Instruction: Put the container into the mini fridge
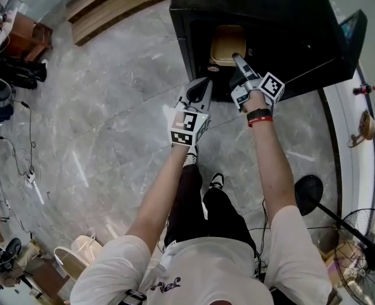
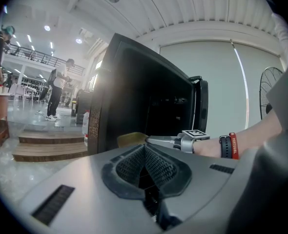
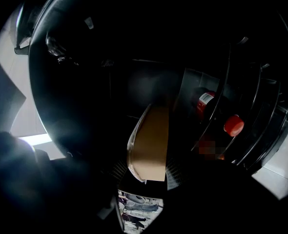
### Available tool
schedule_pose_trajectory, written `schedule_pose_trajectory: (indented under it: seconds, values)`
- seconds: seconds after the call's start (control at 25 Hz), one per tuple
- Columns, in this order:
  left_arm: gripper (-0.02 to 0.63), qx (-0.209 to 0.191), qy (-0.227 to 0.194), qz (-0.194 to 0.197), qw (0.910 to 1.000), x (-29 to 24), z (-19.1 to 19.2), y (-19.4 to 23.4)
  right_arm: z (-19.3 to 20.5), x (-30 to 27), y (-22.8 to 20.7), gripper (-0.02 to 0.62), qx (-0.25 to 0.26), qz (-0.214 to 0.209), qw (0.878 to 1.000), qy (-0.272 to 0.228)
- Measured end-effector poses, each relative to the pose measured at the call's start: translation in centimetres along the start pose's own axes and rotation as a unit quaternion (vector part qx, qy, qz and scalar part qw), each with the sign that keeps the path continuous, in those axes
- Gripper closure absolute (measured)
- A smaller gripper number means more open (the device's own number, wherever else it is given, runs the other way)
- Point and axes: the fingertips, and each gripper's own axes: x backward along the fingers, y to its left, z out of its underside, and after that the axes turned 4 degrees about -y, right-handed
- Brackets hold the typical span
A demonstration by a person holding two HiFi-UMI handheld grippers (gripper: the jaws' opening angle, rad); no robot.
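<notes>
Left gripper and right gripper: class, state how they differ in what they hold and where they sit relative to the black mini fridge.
The right gripper is shut on a tan rectangular container; the left gripper is shut and empty. The right gripper reaches into the black mini fridge; the left gripper is outside, before its front. Both carry a cube with square markers.

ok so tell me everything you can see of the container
The container is a tan rectangular tub with rounded corners. It looks like kraft card, and the right gripper view shows a pale, translucent-looking rim along one edge. The right hand-held gripper pinches its near end between its jaws. It is in the dark opening of the black mini fridge. Whether it rests on a shelf, and what is inside it, cannot be seen.
</notes>
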Motion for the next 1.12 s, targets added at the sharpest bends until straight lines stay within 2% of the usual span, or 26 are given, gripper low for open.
schedule_pose_trajectory:
  seconds: [0.44, 0.76, 1.12]
  values:
    - [0.586, 0.01, -0.003, -0.008, 0.9999, -1.5, 1.1, 1.1, -1.5, -2.7, -1.5, 0.36, 0.022, 0.013, 1.0, 0.014]
    - [0.586, 0.013, 0.001, -0.002, 0.9999, -2.6, 1.4, 1.0, -2.3, -3.6, -2.3, 0.36, 0.058, 0.043, 0.997, 0.032]
    - [0.586, 0.013, 0.004, 0.004, 0.9999, -3.2, 2.1, 0.7, -2.4, -4.9, -3.1, 0.36, 0.091, 0.056, 0.993, 0.049]
